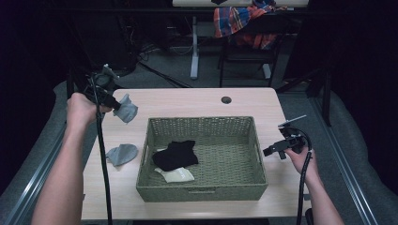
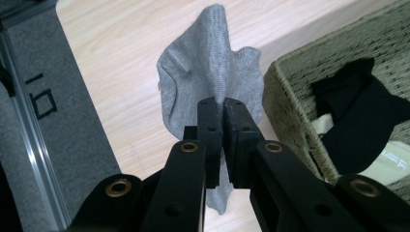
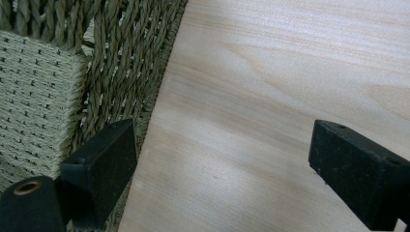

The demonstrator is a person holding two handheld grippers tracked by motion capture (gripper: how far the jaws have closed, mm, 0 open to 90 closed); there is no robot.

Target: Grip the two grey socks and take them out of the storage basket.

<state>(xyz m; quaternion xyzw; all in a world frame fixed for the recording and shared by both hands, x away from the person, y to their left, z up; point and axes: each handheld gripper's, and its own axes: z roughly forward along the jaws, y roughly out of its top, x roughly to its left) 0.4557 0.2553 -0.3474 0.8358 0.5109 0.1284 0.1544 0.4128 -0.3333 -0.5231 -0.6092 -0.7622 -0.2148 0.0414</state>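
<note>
My left gripper (image 1: 117, 105) (image 2: 223, 108) is shut on a grey sock (image 1: 126, 108) (image 2: 212, 72), which hangs from its jaws above the table's far left part, left of the woven basket (image 1: 202, 192) (image 2: 290, 96). A second grey sock (image 1: 122, 154) lies flat on the table by the basket's left wall. Inside the basket lie a black sock (image 1: 176, 154) (image 2: 362, 125) and a cream one (image 1: 177, 175) (image 2: 391, 162). My right gripper (image 1: 268, 151) (image 3: 222, 159) stands open just right of the basket wall (image 3: 96, 63), low over the bare wood, with nothing between its jaws.
The light wooden table (image 1: 187, 101) has a round cable hole (image 1: 226, 100) near its far edge. Grey floor and a metal rail (image 2: 29, 125) run along the table's left side. A chair with a plaid cloth (image 1: 239, 21) stands beyond the table.
</note>
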